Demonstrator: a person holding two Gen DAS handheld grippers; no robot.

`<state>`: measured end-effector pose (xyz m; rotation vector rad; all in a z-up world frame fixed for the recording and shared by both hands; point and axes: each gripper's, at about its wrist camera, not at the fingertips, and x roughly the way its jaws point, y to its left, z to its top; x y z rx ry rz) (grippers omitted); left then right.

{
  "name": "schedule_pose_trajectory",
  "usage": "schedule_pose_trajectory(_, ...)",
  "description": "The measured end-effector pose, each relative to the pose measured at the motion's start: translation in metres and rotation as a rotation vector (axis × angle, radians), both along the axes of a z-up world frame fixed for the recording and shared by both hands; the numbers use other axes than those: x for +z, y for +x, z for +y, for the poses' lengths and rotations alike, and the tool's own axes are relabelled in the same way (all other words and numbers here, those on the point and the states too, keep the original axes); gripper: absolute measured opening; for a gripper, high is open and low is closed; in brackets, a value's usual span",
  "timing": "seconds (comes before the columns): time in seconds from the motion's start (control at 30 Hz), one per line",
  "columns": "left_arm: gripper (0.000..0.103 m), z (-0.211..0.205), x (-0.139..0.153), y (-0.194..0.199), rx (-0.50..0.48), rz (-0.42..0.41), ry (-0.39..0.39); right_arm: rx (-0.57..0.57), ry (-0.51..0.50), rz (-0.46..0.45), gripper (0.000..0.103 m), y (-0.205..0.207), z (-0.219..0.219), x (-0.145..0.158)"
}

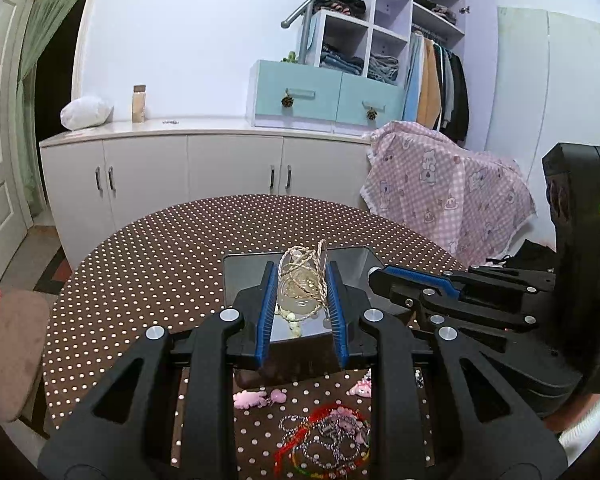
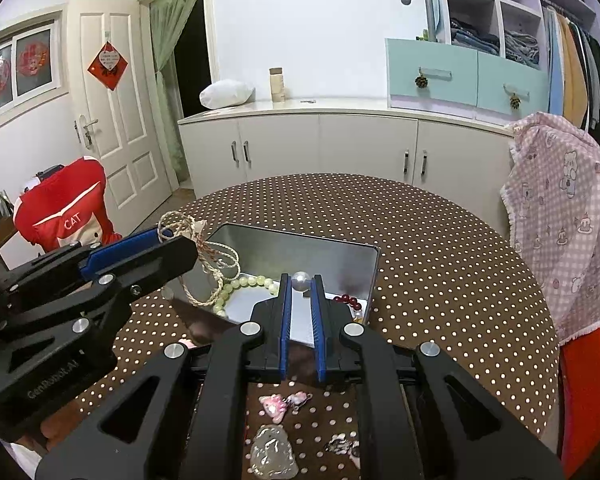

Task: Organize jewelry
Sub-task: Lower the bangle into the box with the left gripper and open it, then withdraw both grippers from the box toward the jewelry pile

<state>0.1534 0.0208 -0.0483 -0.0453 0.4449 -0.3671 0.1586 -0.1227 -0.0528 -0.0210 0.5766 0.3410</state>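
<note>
Because the left gripper (image 1: 302,300) holds a tangle and not a single piece, the risk starts there: in the left wrist view its jaws stand partly closed around a pale pendant (image 1: 298,300) wound in braided cord (image 1: 304,264), above the metal tin (image 1: 252,280), with green beads (image 1: 294,326) hanging below. The cord looks looped over the finger pads, so on release it could snag and drag the pendant back out, or pull the beads over the rim. More jewelry lies loose on the dotted table (image 1: 160,260) near the camera, a red cord heap (image 1: 324,440) and pink charms (image 1: 256,398), easily swept by a low arm. In the right wrist view the right gripper (image 2: 301,284) pinches a pearl (image 2: 301,280) at its very tips, jaws nearly closed, over the tin. A round, smooth bead held so shallowly may squirt free and roll off the table. The cord dangles from the left gripper into the tin beside the beads, close to the right one; the two could collide or tangle.
</note>
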Motion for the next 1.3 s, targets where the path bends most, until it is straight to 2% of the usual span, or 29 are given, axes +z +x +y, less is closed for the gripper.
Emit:
schedule_pose_trajectory(0.07, 0.025, -0.001, -0.002, 0.003, -0.001, 0.006, -0.002, 0.001, 0.006, 0.006, 0.009, 0.002, -0.003, -0.001)
schedule_pose_trajectory(0.1, 0.030, -0.001, -0.003, 0.005, -0.003, 0.019, 0.002, 0.000, 0.010, 0.013, 0.009, 0.004, -0.004, -0.002)
schedule_pose_trajectory(0.13, 0.038, -0.001, -0.004, 0.006, -0.004, 0.027, 0.003, 0.000, 0.012, 0.018, 0.009, 0.005, -0.006, -0.002)
schedule_pose_trajectory(0.17, 0.060, -0.001, -0.005, 0.007, -0.004, 0.029, 0.001, -0.006, 0.013, 0.020, 0.010, 0.006, -0.008, -0.003)
schedule_pose_trajectory(0.2, 0.063, 0.001, -0.005, 0.007, 0.003, 0.021, -0.004, -0.012, 0.013, 0.022, 0.010, 0.006, -0.010, -0.003)
schedule_pose_trajectory(0.73, 0.063, 0.016, -0.010, 0.004, 0.067, 0.039, 0.002, -0.039, 0.027, 0.036, 0.013, -0.001, -0.018, -0.001)
schedule_pose_trajectory(0.97, 0.063, 0.018, -0.009, -0.002, 0.079, 0.040, 0.013, -0.054, 0.021, 0.026, 0.037, -0.010, -0.020, 0.000)
schedule_pose_trajectory(1.3, 0.063, 0.019, -0.010, -0.023, 0.084, 0.060, 0.031, -0.075, 0.011, 0.023, 0.058, -0.029, -0.024, 0.000)
